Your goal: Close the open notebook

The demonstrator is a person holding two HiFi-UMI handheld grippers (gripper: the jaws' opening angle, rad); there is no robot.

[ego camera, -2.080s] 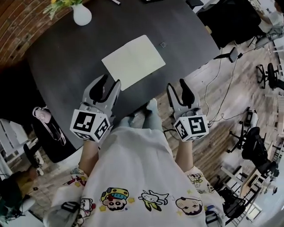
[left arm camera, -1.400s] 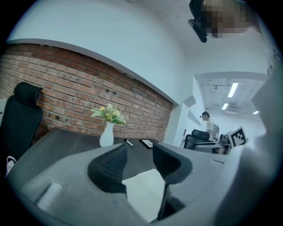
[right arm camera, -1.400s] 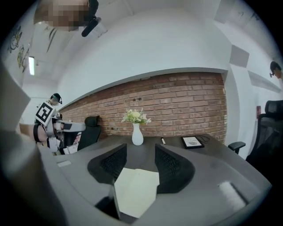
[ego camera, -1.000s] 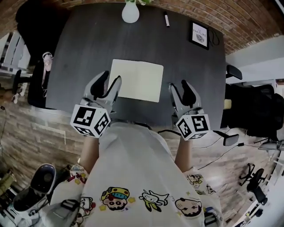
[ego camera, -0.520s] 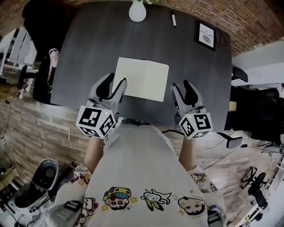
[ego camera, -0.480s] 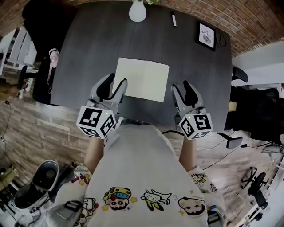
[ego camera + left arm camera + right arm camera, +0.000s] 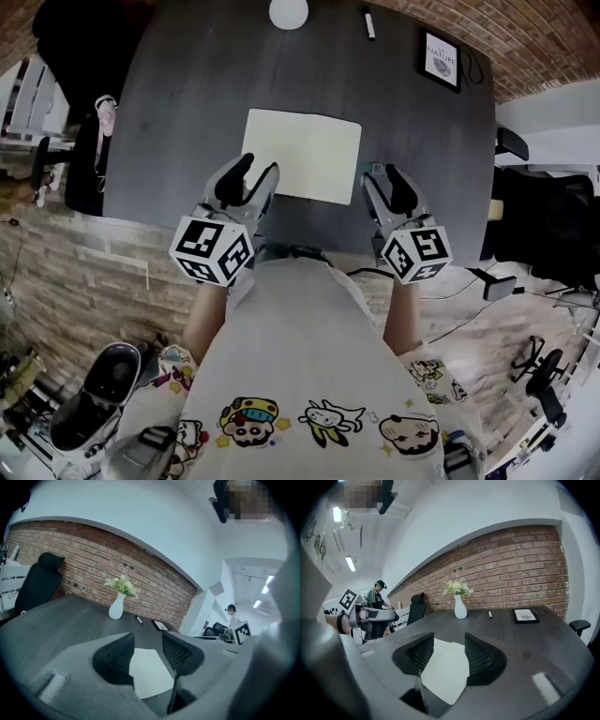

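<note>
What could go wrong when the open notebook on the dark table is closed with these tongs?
1. The notebook lies flat, so the open left tongs or right tongs may catch only one sheet and crease it.
2. A push at its near edge might slide it over the table toward the vase instead of lifting a cover.

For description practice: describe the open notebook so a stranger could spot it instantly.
Find the dark table by the brick wall. Near its front edge lies the notebook, open flat. It is the only large pale sheet; vase, pen and framed picture sit far back.
</note>
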